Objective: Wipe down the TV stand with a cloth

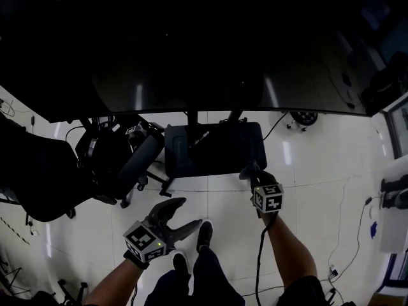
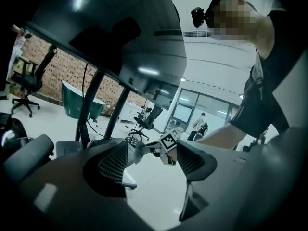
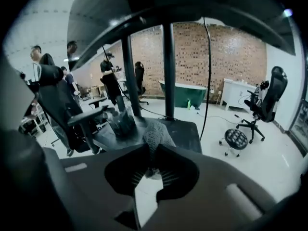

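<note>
Wiping, I judged: my right claw [image 1: 250,171] clenched a grey mesh cloth [image 3: 156,134] at the dark flat TV stand base's [image 1: 210,152] near right corner, my left claw [image 1: 189,213] hung released; next called for a pressed sweep leftward

Open office, brick wall [image 3: 216,57], swivel chairs [image 3: 268,99]

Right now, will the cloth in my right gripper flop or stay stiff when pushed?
Probably floppy: the cloth bunches beyond the right gripper. Likely light: a tip pinch holds it. Its weave may drag on the stand.
</note>
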A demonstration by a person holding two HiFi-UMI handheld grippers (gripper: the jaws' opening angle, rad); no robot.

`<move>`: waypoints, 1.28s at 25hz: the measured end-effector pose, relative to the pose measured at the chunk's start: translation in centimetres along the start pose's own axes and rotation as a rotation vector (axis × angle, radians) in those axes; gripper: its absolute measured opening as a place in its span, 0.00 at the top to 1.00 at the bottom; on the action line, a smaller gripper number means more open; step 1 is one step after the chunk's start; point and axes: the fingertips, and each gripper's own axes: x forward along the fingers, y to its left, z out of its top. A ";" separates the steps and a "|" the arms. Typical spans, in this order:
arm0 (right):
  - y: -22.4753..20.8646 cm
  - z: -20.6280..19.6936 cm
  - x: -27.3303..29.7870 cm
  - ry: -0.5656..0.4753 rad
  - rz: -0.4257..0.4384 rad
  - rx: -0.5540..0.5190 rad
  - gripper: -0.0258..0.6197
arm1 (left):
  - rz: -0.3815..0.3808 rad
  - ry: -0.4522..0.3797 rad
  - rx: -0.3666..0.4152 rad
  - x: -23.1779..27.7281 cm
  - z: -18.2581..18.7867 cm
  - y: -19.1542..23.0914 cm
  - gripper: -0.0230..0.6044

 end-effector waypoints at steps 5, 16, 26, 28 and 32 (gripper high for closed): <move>7.5 6.5 -11.0 -0.194 0.058 -0.026 0.89 | 0.010 -0.055 0.060 -6.2 3.3 -3.8 0.44; 23.1 11.8 -36.4 -0.437 0.183 0.037 0.89 | 0.016 -0.088 0.091 -22.2 4.8 -17.3 0.44; 28.5 6.6 -49.3 -0.482 0.245 0.083 0.89 | 0.079 -0.156 0.117 -27.3 5.0 -26.0 0.44; 29.0 5.3 -50.8 -0.487 0.260 0.086 0.89 | 0.094 -0.163 0.115 -27.7 4.4 -27.8 0.44; 30.2 2.6 -54.3 -0.503 0.295 0.066 0.89 | 0.114 -0.182 0.108 -28.2 1.7 -31.9 0.44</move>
